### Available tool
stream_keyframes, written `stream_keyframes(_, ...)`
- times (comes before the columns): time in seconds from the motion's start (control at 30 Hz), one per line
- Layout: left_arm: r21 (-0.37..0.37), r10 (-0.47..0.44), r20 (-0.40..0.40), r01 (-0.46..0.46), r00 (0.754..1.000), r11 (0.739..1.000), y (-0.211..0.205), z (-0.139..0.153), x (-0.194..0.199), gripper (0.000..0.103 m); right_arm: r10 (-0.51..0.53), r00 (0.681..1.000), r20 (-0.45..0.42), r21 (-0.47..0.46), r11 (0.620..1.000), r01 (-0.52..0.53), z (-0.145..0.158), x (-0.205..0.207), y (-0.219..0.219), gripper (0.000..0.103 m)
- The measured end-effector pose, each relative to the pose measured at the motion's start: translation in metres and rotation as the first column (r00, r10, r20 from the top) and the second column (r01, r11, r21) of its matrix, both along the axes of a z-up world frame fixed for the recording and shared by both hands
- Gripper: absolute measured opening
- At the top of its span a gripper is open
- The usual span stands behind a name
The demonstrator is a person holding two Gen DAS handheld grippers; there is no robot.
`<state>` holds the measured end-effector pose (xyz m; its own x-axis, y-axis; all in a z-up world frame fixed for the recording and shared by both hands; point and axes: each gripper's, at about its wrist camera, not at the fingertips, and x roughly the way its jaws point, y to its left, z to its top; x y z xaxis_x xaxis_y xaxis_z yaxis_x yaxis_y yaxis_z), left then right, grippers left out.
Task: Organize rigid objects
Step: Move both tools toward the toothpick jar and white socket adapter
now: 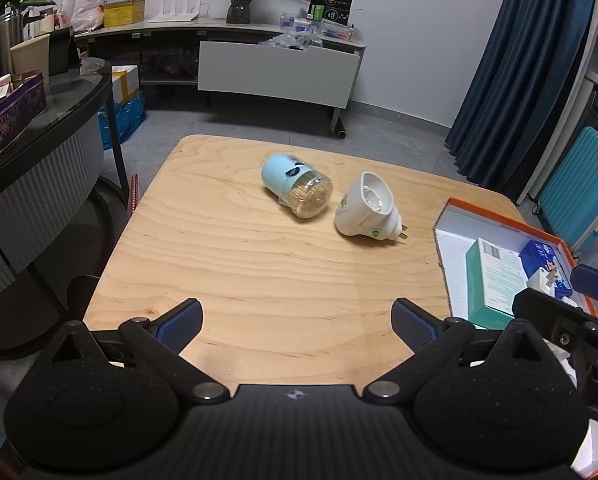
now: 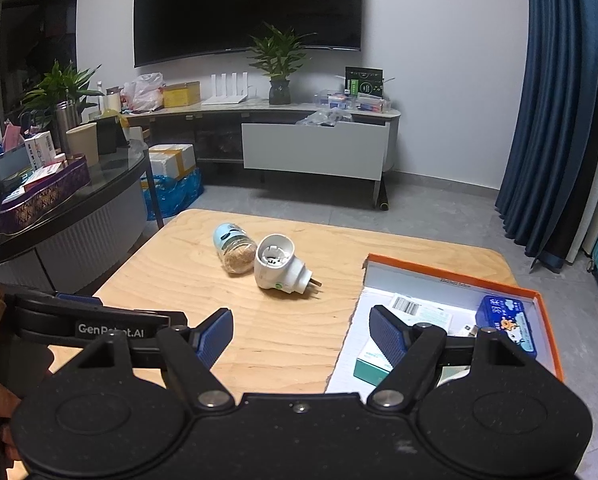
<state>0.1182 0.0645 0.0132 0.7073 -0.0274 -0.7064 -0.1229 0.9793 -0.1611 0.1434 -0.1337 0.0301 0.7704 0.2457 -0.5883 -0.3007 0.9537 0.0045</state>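
A clear jar with a light blue cap lies on its side on the wooden table; it also shows in the right wrist view. A white plug-in device lies beside it on the right, prongs pointing right, and shows in the right wrist view. An orange-rimmed white box at the table's right holds a teal and white carton and a blue packet. My left gripper is open and empty over the near table. My right gripper is open and empty, near the box's left wall.
A dark glass side table with boxes stands to the left. A TV stand with plants and clutter lines the far wall. Blue curtains and a teal suitcase are on the right.
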Motion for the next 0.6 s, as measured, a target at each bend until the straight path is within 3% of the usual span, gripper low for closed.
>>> stream_keyframes(0.37, 0.005, 0.024, -0.011, -0.024, 1.000, 1.000, 0.010, -0.007, 0.021, 0.103, 0.036, 0.999, -0.014, 0.001, 0.999, -0.036, -0.008, 0.017, 0.011, 0.089)
stream_keyframes(0.6, 0.000, 0.056, 0.003, -0.056, 0.998, 0.998, 0.016, -0.005, 0.067, 0.103, 0.052, 0.999, -0.010, 0.010, 0.999, -0.052, -0.011, 0.026, 0.012, 0.089)
